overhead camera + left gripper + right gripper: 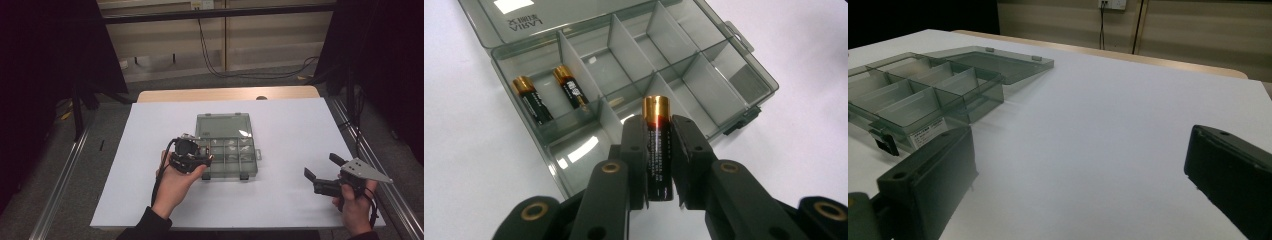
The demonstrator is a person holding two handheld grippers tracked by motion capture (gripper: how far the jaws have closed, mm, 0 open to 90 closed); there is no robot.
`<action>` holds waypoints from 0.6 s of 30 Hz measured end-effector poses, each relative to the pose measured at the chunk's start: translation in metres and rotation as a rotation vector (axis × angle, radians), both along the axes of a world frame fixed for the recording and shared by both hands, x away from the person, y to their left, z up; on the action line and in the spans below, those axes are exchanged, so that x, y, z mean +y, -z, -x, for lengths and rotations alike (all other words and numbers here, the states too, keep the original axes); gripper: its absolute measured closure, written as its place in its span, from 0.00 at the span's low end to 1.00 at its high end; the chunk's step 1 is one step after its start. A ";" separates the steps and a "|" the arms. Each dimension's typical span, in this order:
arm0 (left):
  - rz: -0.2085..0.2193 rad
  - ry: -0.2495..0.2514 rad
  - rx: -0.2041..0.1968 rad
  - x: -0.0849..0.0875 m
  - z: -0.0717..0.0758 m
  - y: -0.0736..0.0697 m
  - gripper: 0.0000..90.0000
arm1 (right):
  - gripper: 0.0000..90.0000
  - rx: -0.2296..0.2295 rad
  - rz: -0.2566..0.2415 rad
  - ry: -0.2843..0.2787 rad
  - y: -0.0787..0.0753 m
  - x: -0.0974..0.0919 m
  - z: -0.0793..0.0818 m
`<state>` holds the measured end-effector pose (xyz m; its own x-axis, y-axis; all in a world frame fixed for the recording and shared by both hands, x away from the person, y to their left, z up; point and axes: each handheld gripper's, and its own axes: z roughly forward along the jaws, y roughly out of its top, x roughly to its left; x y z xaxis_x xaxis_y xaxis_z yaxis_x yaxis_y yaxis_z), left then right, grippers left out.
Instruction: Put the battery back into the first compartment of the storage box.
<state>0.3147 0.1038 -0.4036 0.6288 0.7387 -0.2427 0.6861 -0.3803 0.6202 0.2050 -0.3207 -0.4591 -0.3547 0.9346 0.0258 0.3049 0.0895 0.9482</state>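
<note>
White sheeting covers the desk (pixel 280 165), where a smoke-grey plastic compartment box (pixel 227 152) lies near the middle with its hinged lid (pixel 222 125) folded flat on the far side. Seen from the left gripper view, the box (pixel 634 75) is split by thin dividers into two rows of cells; two gold-capped black batteries (pixel 551 97) lie side by side in one far-row cell at the left of that view, while the neighbouring cells show bare floors.

At the box's near-left corner, the person's left hand holds the left gripper (pixel 192 157) above the tray's edge. Its jaws are clamped on a third battery (pixel 657 147), which stands lengthwise between them with its gold end pointing away from the camera, over the near row of cells.

Well off to the right, near the desk's right edge, the right gripper (pixel 322 170) rests in the person's other hand. Its jaws stand wide apart with nothing between them, pointing toward the box (pixel 918 95) across bare white surface.
</note>
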 end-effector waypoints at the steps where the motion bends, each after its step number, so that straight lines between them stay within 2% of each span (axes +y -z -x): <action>1: 0.003 -0.005 0.003 0.000 -0.001 0.000 0.86 | 0.00 0.001 0.000 -0.001 0.000 0.000 0.000; 2: -0.002 0.004 0.003 0.001 -0.003 -0.001 0.86 | 0.00 0.001 0.000 -0.001 0.000 0.000 0.000; 8: 0.006 -0.028 -0.004 0.000 -0.010 -0.002 0.86 | 0.00 0.001 0.000 -0.001 0.000 0.000 0.000; 10: -0.005 -0.018 -0.003 0.001 -0.013 -0.003 0.86 | 0.00 0.001 0.000 -0.001 0.000 0.000 0.000; 14: -0.004 -0.041 -0.011 0.000 -0.018 -0.003 0.86 | 0.00 0.002 0.000 0.000 0.000 0.000 0.000; 15: -0.012 -0.030 -0.008 0.002 -0.020 -0.004 0.86 | 0.00 0.002 0.000 -0.001 0.000 0.000 0.000; 18: -0.003 -0.047 -0.004 0.003 -0.025 -0.003 0.86 | 0.00 0.002 0.001 0.000 0.000 -0.001 0.000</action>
